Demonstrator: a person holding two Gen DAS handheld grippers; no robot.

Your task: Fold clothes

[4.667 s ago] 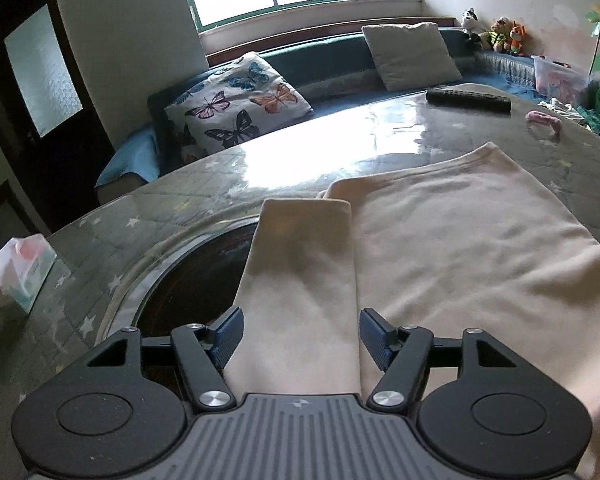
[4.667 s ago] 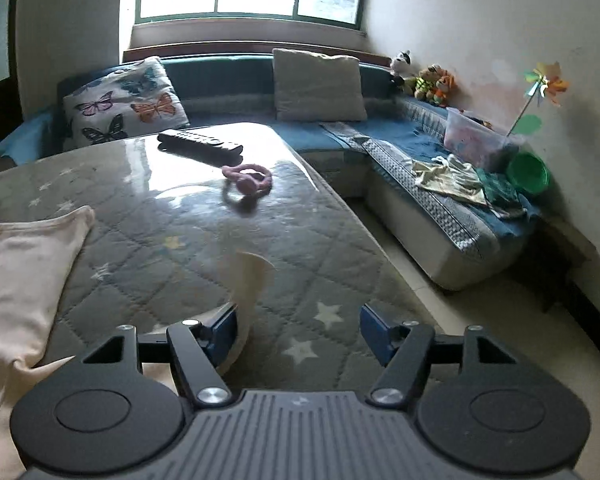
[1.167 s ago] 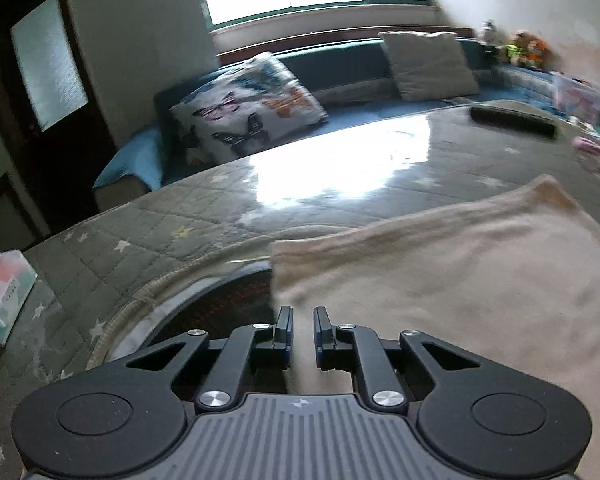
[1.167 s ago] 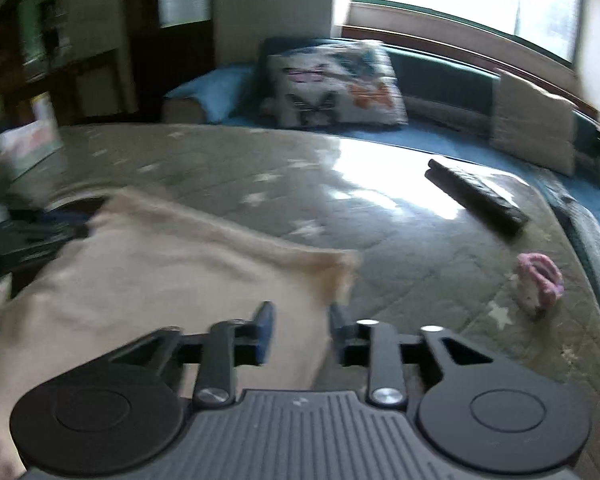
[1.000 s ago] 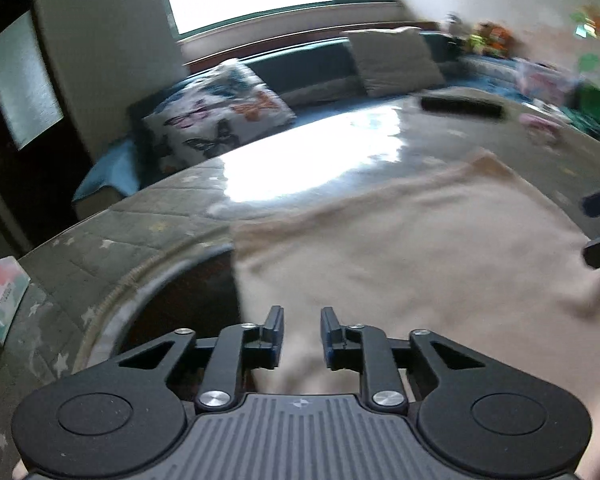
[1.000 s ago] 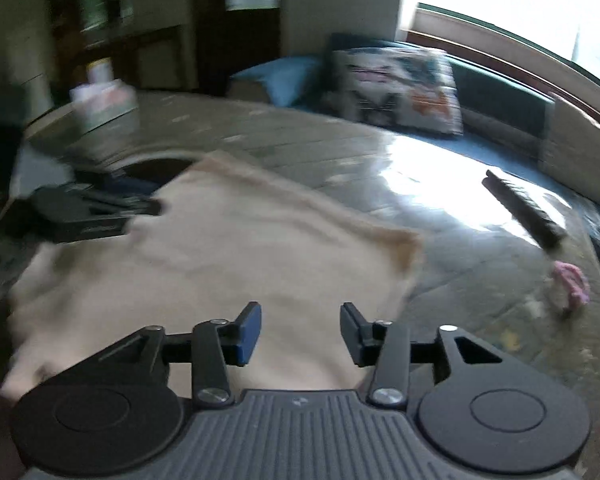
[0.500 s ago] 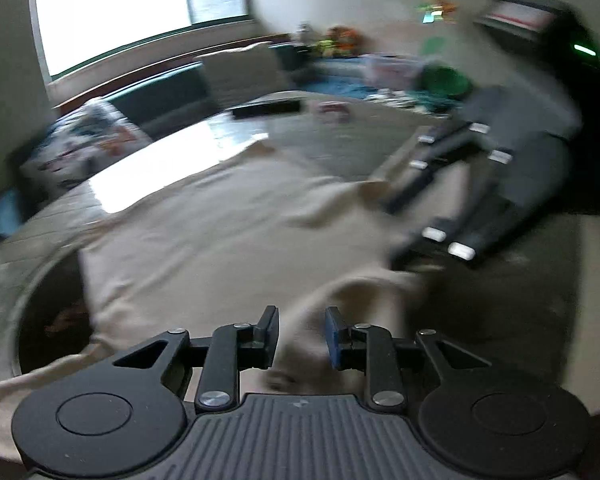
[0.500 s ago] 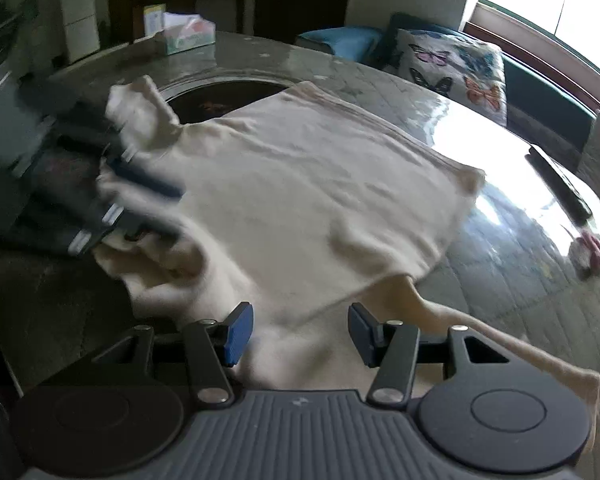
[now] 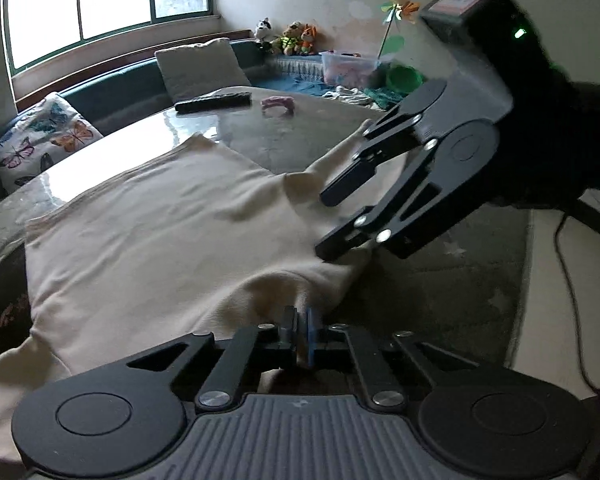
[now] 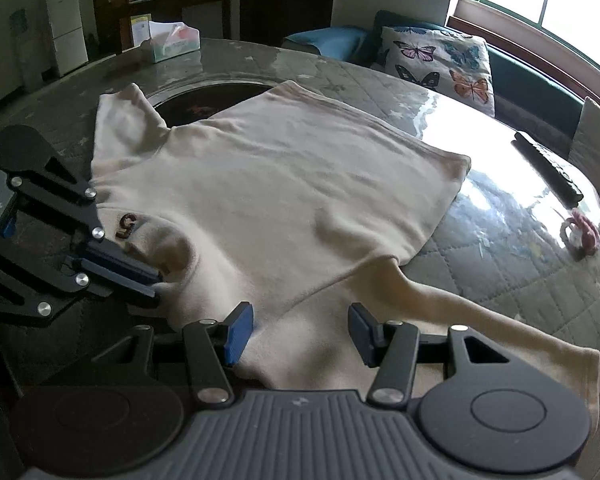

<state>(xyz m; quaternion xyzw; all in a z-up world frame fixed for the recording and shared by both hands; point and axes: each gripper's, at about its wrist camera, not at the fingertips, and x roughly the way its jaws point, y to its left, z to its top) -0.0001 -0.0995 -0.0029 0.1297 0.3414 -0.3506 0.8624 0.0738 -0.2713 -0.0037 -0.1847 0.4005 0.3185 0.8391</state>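
Observation:
A cream long-sleeved sweater (image 10: 284, 184) lies spread on the round table; it also shows in the left wrist view (image 9: 148, 232). My left gripper (image 9: 300, 330) is shut on the sweater's near edge by the collar; it also shows at the left of the right wrist view (image 10: 156, 284). My right gripper (image 10: 300, 332) is open, its jaws straddling the sweater where the right sleeve (image 10: 480, 328) joins the body. It also shows in the left wrist view (image 9: 324, 224), just above the cloth.
A quilted grey table cover (image 10: 520, 264) with a glossy top. A black remote (image 10: 548, 170), a pink toy (image 10: 584, 232) and a tissue box (image 10: 172, 42) lie on it. A dark round inset (image 10: 204, 100) sits under the sweater's far side. A sofa with cushions (image 10: 440, 60) stands behind.
Both grippers swung round to the sweater's collar side. My left gripper closed on the sweater's edge. My right gripper stayed open and came down over the shoulder.

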